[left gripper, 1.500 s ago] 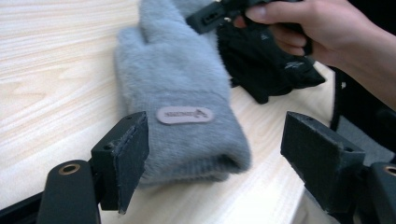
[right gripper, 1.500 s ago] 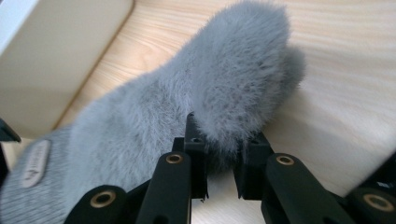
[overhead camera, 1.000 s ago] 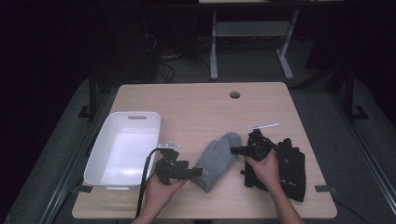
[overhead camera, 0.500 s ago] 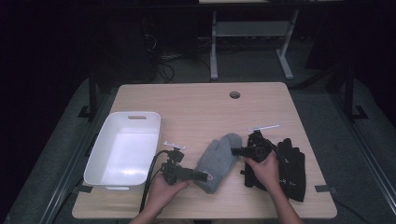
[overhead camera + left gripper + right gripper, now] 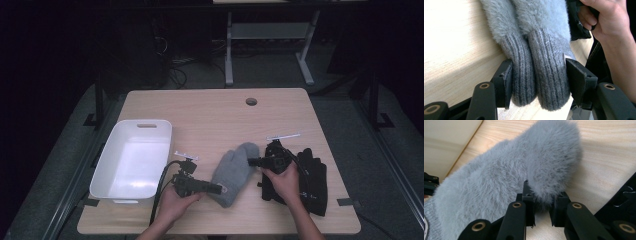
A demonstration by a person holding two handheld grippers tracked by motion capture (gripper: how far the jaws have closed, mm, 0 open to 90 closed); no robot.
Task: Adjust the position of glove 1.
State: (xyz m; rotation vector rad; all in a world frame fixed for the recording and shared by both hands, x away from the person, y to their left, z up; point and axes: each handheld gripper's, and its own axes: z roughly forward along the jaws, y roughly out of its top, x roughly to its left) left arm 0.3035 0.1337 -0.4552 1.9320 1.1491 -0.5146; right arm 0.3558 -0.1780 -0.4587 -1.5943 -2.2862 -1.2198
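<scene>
Pointing cuff-near, fingertips-far: grey mitten [image 5: 234,172]

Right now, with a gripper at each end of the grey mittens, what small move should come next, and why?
Probably finish closing the left gripper: its jaws have just been closing around the ribbed cuffs of the grey mittens. The right gripper is already clamped on the fluffy tip, so both ends could then lift together.

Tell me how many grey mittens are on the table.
2, stacked as a pair mid-table: the left gripper view shows two ribbed cuffs side by side between the left gripper's pads. The fuzzy grey mittens overlap, so more could be hidden.
</scene>
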